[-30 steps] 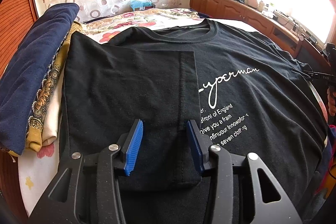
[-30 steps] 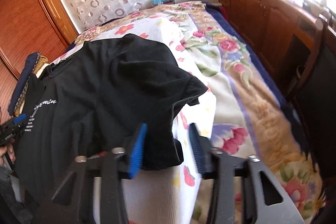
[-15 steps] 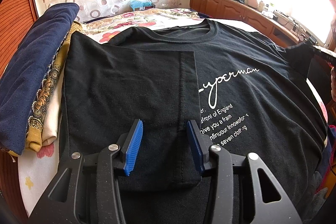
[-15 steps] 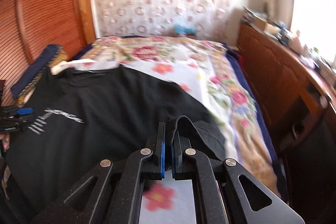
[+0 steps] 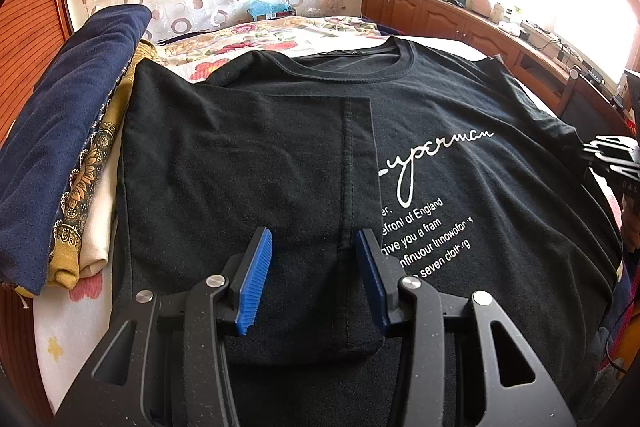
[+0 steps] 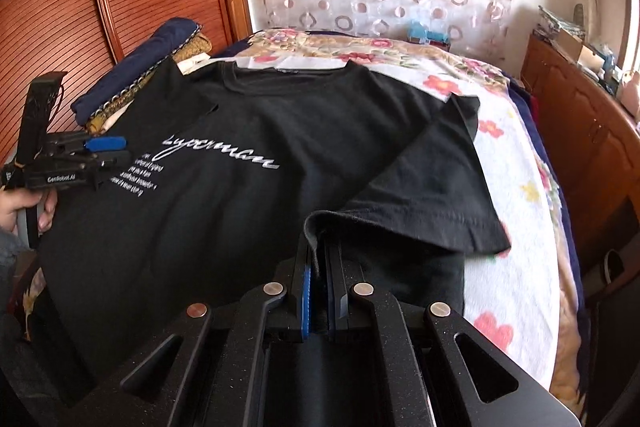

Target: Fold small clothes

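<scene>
Floral bedspread (image 6: 516, 163) is carrying the black printed cotton T-shirt (image 5: 460, 155); my right gripper (image 6: 318, 267) is pinching its side edge, left gripper (image 5: 314, 267) hanging apart above. Thin fabric may be slipping free mid-fold.

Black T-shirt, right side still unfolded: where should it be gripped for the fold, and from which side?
Grip the black T-shirt at its right side edge below the sleeve, coming from the right. That edge lies free; the right gripper already pinches it.
</scene>
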